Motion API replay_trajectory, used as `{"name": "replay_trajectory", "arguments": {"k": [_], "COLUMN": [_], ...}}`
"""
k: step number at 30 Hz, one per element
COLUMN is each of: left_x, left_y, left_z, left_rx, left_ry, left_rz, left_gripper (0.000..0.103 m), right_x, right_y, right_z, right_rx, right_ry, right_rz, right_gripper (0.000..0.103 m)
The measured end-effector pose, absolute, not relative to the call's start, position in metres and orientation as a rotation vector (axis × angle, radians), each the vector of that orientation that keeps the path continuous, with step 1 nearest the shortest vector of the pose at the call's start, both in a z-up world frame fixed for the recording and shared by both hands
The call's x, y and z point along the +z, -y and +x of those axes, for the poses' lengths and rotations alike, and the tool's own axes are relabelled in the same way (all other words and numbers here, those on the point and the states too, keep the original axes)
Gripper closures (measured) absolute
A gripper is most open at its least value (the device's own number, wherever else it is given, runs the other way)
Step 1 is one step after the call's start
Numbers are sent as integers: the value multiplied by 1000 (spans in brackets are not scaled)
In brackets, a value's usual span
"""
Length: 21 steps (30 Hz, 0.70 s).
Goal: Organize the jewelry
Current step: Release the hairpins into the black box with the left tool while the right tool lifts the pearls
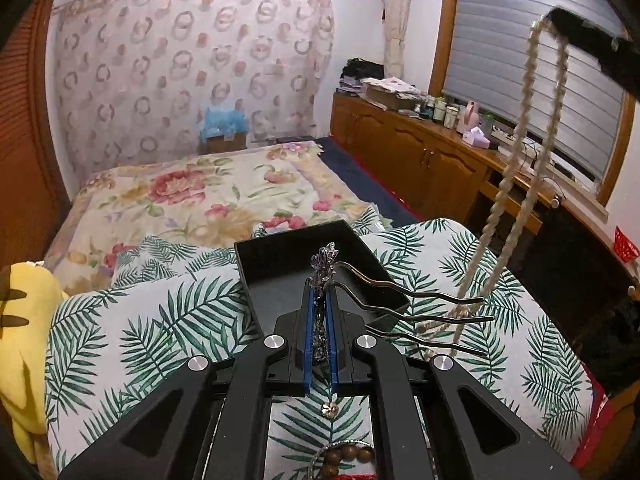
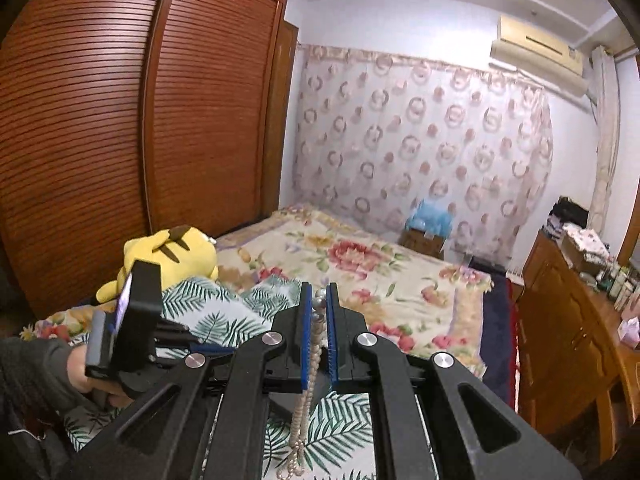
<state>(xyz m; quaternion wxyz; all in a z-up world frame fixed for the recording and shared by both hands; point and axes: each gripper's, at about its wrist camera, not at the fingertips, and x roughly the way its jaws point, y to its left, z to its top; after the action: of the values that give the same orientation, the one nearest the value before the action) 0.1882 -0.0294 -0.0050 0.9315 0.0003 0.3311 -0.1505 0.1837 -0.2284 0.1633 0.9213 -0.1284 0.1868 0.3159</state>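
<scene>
Necklace [image 2: 316,334] clamped in right gripper [image 2: 319,292]; only left view shows left gripper [image 1: 321,294] pinching hairpin [image 1: 400,300].

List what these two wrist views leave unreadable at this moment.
- Left wrist view: brown wooden bead bracelet, cut off by the bottom edge and the left gripper.
- Right wrist view: long pearl necklace, lower end runs off the bottom edge.
- Right wrist view: black open tray, out of sight.

Bed [image 1: 168,200] under floral quilt, palm-leaf pillow [image 1: 160,320] bearing black tray [image 1: 280,252], yellow plush toy [image 1: 24,320]
</scene>
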Motion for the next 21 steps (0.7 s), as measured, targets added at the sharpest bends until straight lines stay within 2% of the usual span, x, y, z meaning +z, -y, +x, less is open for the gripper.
{"name": "replay_trajectory", "arguments": {"k": [10,21], "left_x": [-9,-23], "left_y": [29,37], "left_z": [201,218], "left_rx": [-295,-283], "left_ry": [-692,-727], "left_rz": [5,25], "left_gripper": [98,96], "right_x": [191,177], "right_y": [233,233], "right_z": [178,179], "right_rx": [632,636], "right_ry": [-328,-380], "right_rz": [-268,-266], "right_gripper": [95,95]}}
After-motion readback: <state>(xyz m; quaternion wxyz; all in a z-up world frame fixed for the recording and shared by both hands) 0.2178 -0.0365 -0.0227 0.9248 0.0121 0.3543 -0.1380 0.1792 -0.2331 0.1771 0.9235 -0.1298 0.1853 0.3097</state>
